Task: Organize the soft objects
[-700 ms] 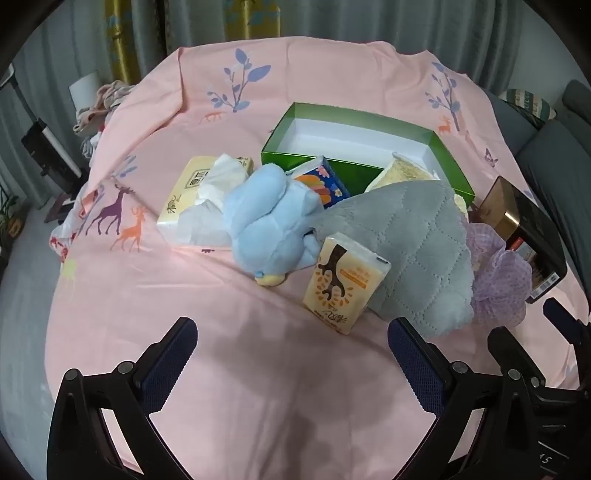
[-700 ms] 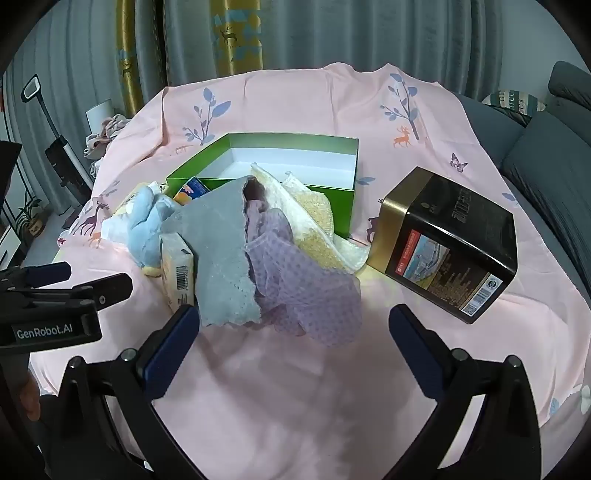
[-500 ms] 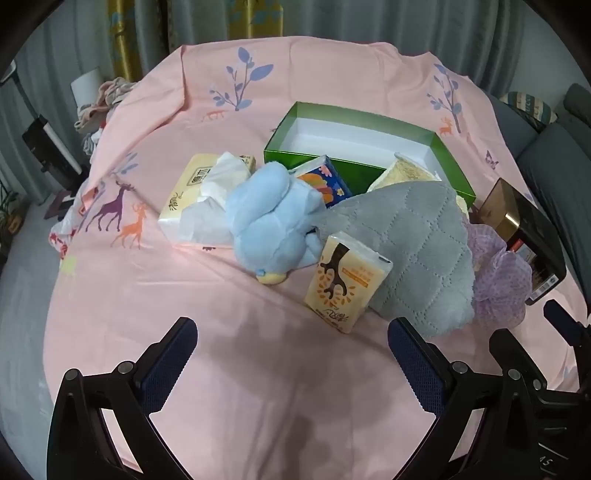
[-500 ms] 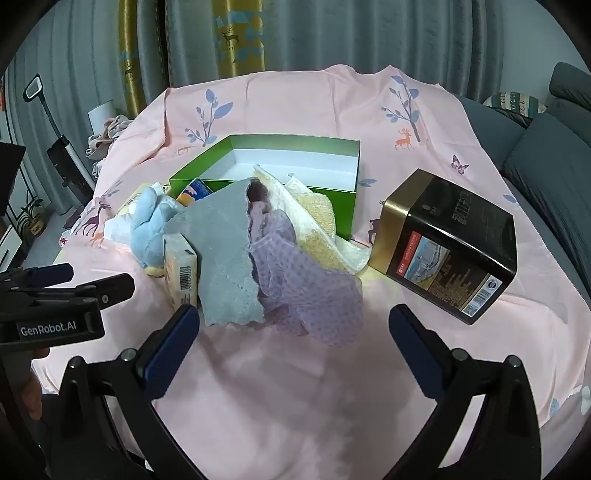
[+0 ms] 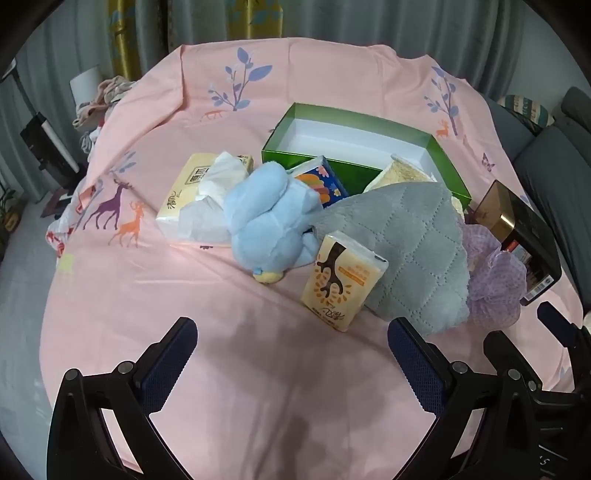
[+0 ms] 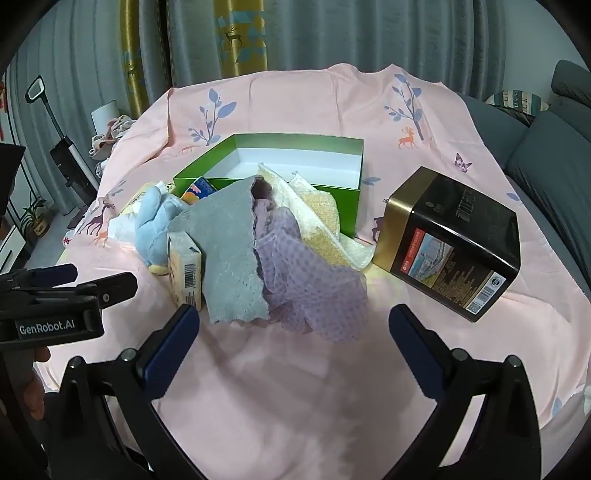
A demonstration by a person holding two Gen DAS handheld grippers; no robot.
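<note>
A heap of soft things lies on the pink cloth in front of an open green box (image 5: 439,155) (image 6: 347,206). In it are a light blue plush toy (image 5: 269,218) (image 6: 151,225), a grey quilted cloth (image 5: 406,243) (image 6: 229,258), a purple mesh cloth (image 5: 495,280) (image 6: 310,288), a yellow towel (image 6: 321,221), a torn tissue pack (image 5: 199,199) and a small orange tissue pack (image 5: 341,280) (image 6: 184,269). My left gripper (image 5: 291,350) stands open, short of the small pack. My right gripper (image 6: 293,336) stands open just before the purple mesh. Neither holds anything.
A black and gold tin (image 6: 454,240) (image 5: 521,236) lies on its side right of the heap. The green box shows a bare white floor. A grey sofa (image 6: 546,147) stands at the right, curtains (image 6: 295,33) behind, and clothes (image 5: 99,99) lie off the far left edge.
Both views have drawn back and tilted up slightly, so the heap sits a little lower in each picture. Nothing on the cloth has moved, and both grippers have stayed open.
</note>
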